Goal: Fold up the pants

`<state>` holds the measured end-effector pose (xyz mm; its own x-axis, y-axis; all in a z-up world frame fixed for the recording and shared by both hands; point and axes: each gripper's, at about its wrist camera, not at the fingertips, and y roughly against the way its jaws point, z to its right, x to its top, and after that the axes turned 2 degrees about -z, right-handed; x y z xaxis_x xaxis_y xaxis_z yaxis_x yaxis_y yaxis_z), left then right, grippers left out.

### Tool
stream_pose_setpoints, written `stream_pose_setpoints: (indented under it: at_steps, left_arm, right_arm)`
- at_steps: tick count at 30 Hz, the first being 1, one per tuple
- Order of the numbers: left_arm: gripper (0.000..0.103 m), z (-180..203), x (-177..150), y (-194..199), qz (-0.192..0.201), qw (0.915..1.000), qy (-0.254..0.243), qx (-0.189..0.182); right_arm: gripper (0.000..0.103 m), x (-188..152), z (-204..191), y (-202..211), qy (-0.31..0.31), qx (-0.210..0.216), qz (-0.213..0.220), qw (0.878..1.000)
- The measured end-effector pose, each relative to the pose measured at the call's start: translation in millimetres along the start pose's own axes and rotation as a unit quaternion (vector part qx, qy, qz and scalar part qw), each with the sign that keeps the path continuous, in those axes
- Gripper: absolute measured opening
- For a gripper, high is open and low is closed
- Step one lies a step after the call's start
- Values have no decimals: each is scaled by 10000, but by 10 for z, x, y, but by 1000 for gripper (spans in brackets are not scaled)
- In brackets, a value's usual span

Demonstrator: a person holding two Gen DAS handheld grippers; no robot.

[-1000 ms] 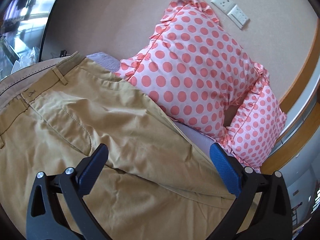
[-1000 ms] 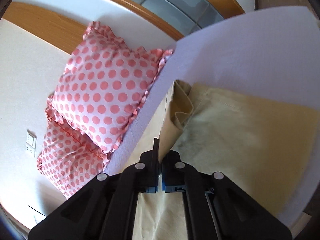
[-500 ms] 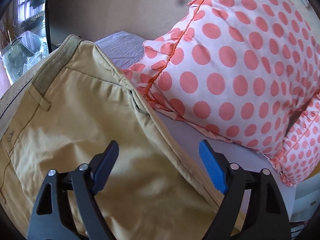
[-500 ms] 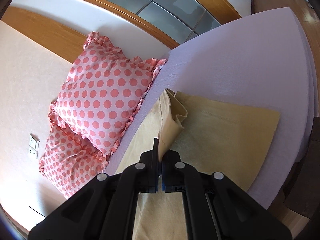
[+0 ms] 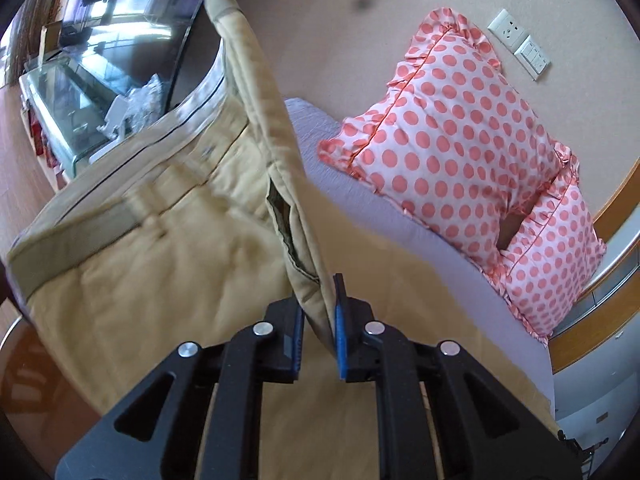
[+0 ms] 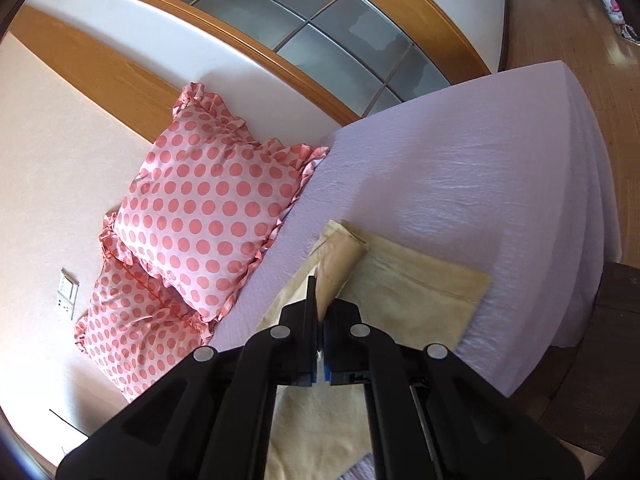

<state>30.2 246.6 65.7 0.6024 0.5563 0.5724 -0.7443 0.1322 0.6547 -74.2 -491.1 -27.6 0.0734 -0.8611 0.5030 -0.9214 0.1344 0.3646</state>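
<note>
The pants point(image 5: 168, 264) were tan cotton, lying on a bed point(image 6: 480, 184) with a lilac sheet. The waistband end hung raised in front of my left gripper point(image 5: 318, 320); the leg end point(image 6: 404, 292) lay flat on the sheet near the bed's edge, in front of my right gripper point(image 6: 320, 320).

My left fingers point(image 5: 339, 332) were nearly closed, pinching a thick side seam of the pants just below a gaping pocket. The waistband rose from there in a limp arc. My right fingers point(image 6: 310, 312) were pressed together on a thin bit of hem, which curled up into a small loose roll.

I judged the cloth soft and light, with no stiffness of its own: it sagged wherever I did not hold it, and it creased easily. The seams, waistband and hems were the thicker, firmer parts, so those seemed the best places to hold. A pinch on a single thin layer might slip or drag only the top layer. The pocket opening could catch a fingertip. The fabric did not look slippery or fragile.

Behind the pants, two pink pillows point(image 5: 452, 148) with coral dots leaned against a beige wall point(image 5: 340, 40). A white socket plate point(image 5: 508, 34) sat on that wall. The right view showed a wooden frame with frosted glass panes point(image 6: 320, 36), and wood flooring beyond the bed.
</note>
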Motion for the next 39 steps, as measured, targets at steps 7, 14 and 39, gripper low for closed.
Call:
stream_pose_setpoints:
  at_steps: [7,14,39]
  left_arm:
    - [12,-435,-686,217,-95,9994,232,230]
    - [16,-453,-726,207,-60,9998,167,96]
    - [60,-1143,-826,562,852,9885,1242,147]
  right_arm:
    - [2,-61,176,10,-69,-294,-175,9994]
    - [2,-107,251,30,40,-499,-238,9985]
    - [4,-485,17,48,1528,-668,182,9858]
